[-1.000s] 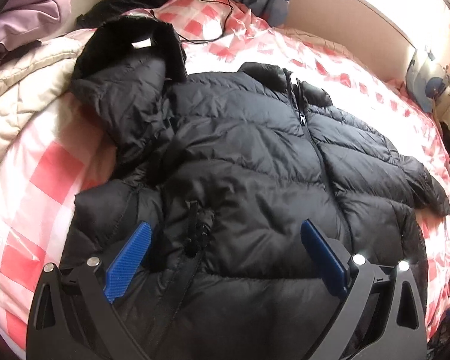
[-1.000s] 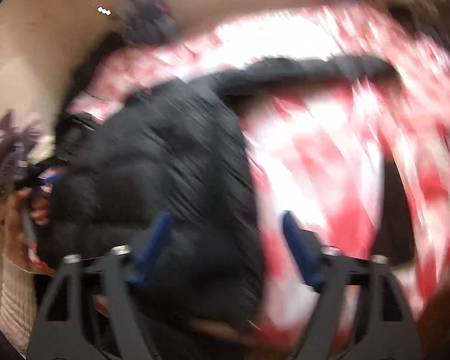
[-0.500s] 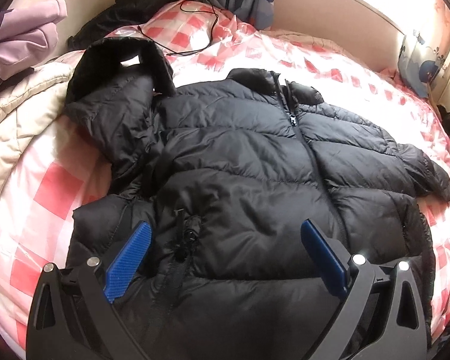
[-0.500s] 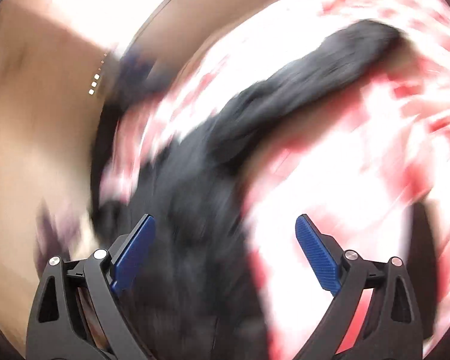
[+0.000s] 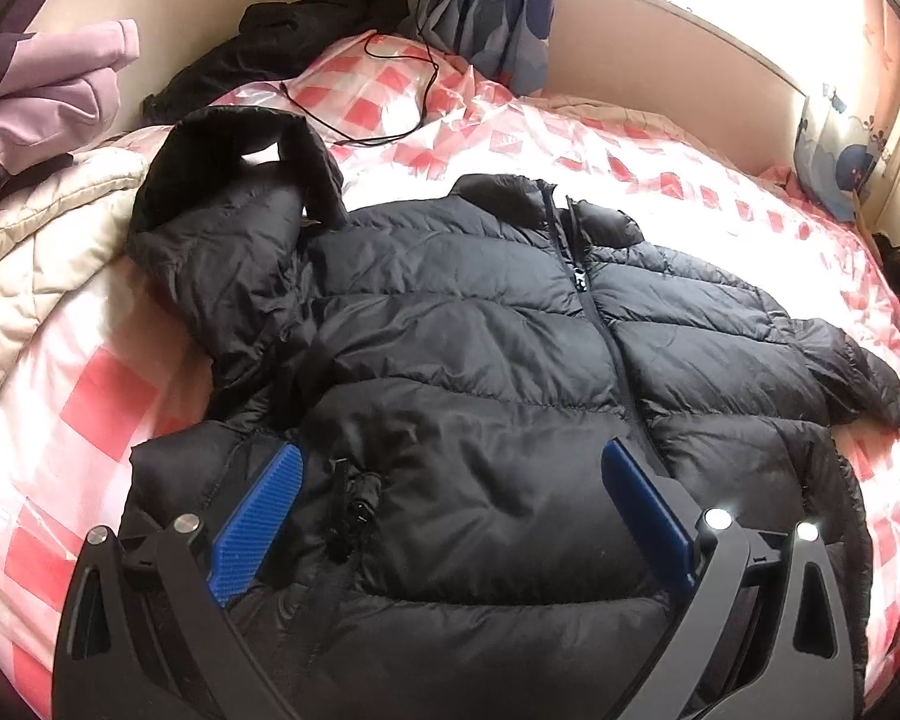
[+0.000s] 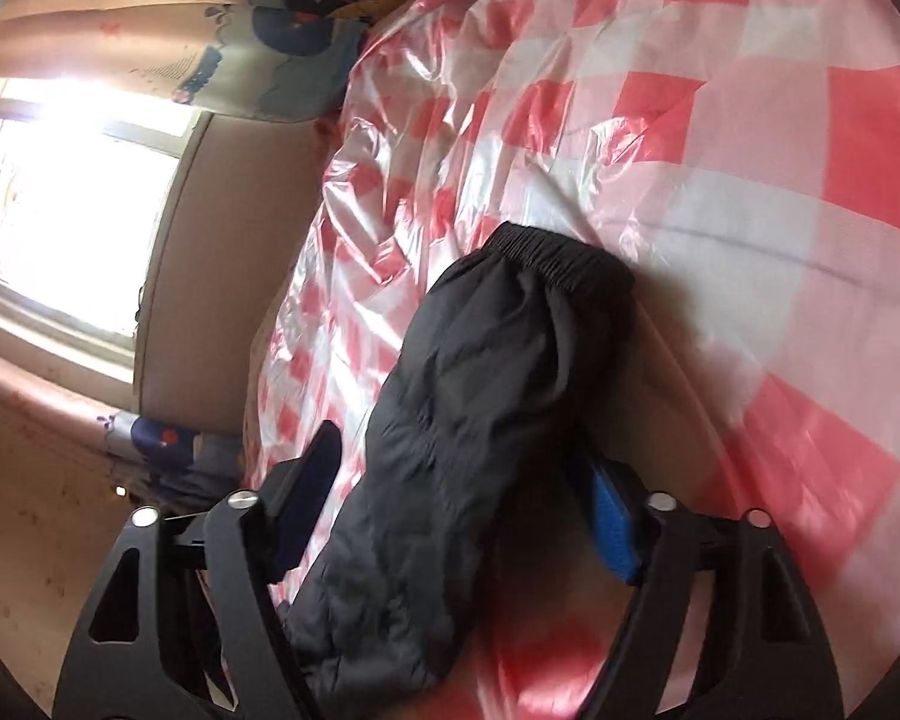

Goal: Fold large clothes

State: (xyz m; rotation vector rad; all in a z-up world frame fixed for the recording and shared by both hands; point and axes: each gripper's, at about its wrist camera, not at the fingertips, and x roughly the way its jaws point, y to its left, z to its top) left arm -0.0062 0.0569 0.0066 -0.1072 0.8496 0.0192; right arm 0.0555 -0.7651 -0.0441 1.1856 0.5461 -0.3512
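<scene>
1. Red-checked bed [image 5: 120, 396] is covered by the black jacket [image 5: 480, 360], spread flat for folding.
2. Left hand-held gripper [image 5: 450, 498] is held wide above the hem.
3. Right hand-held gripper [image 6: 456, 498], wide, straddles the sleeve [image 6: 480, 372], cuff at 12 o'clock.

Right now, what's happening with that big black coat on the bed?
Someone is getting ready to fold the coat. It lies spread out, zipped front up, on the checked bed cover. The left claw hangs open over the coat's lower part, holding nothing. The right claw sits around the sleeve near its cuff, pads on either side; whether they have pinched it is hard to tell. Nothing looks folded yet.
</scene>
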